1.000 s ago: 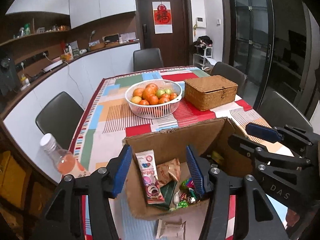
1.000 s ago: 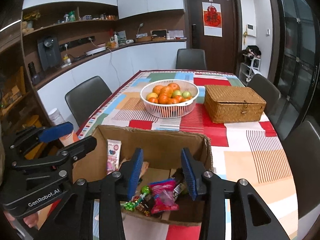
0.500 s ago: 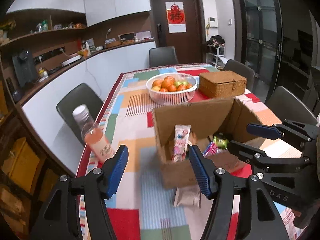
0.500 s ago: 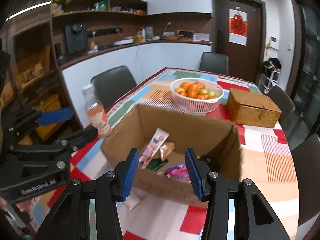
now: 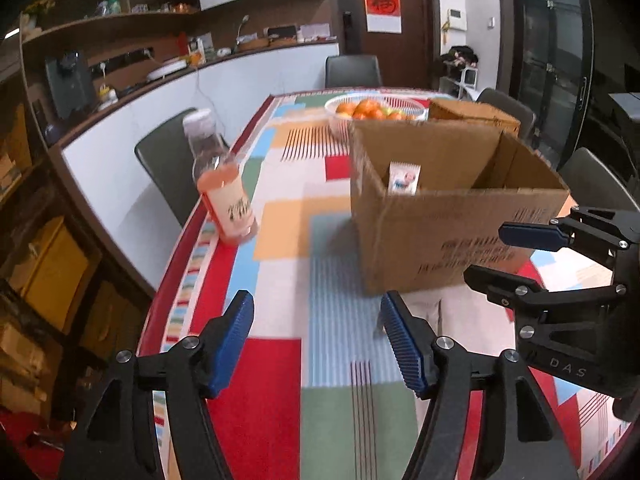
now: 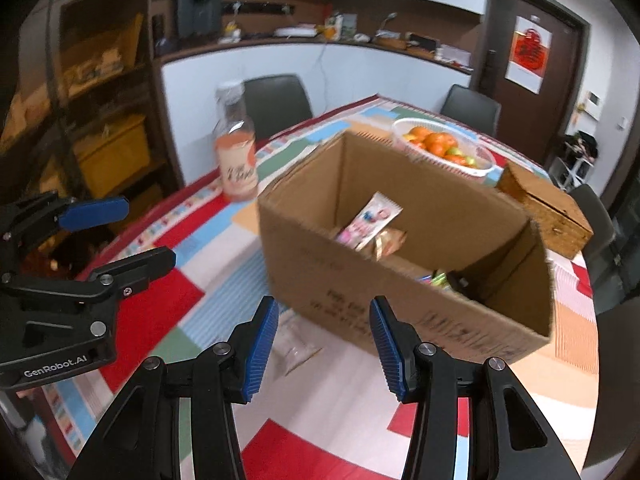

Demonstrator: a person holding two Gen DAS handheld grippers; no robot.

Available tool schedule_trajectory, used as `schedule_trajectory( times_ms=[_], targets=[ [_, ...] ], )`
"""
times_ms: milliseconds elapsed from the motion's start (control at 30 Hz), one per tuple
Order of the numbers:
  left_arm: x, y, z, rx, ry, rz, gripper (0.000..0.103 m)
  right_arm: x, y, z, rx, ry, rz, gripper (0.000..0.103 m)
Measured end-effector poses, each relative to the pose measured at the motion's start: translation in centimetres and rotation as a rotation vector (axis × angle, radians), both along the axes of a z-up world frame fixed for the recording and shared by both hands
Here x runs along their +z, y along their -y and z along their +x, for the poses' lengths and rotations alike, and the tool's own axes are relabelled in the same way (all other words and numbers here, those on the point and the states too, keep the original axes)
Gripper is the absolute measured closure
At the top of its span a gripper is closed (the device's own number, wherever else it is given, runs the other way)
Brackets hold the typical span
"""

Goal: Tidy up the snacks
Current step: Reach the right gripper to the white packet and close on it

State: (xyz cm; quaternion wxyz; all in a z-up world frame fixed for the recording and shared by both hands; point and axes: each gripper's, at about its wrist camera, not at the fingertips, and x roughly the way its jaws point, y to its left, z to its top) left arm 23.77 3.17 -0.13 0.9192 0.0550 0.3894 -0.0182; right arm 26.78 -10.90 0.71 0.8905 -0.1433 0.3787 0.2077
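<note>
An open cardboard box [image 5: 460, 232] [image 6: 360, 288] stands on the patterned tablecloth, with a pink snack packet [image 5: 405, 178] [image 6: 370, 220] leaning inside among other wrapped snacks. A small pale packet [image 6: 296, 344] [image 5: 428, 308] lies on the cloth against the box's near wall. My left gripper [image 5: 316, 304] [image 6: 132, 232] hovers over the cloth to the left of the box, its jaws opening with nothing between them. My right gripper [image 6: 323, 308] [image 5: 492, 254] is open and empty just in front of the box, above the pale packet.
A bottle of pink drink [image 5: 228, 196] [image 6: 237, 156] stands near the table's left edge. Behind the box are a white basket of fruit [image 5: 372, 110] [image 6: 444, 148] and a wicker box [image 5: 472, 114] [image 6: 548, 216]. Dark chairs ring the table [image 5: 280, 400].
Both grippers drew back and sank from above the box to low over the cloth in front of it. Both pairs of jaws stand wider.
</note>
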Motion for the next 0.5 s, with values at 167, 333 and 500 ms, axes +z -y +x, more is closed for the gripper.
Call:
schedule_trajectory(
  times_ms=[167, 333, 500],
  targets=[
    [-2.1, -0.5, -0.3, 0.019, -0.043, 0.003, 0.038, -2.6, -1.5, 0.1, 0.063, -0.062, -0.081, 0.054],
    [-4.0, -0.7, -0.3, 0.026, -0.093, 0.006, 0.038, -4.6, -2.4, 0.8, 0.099, -0.121, -0.133, 0.054],
    [-5.5, -1.0, 0.2, 0.037, -0.129, 0.003, 0.038, -7.0, -3.6, 1.7, 0.128, -0.169, -0.212, 0.054]
  ],
)
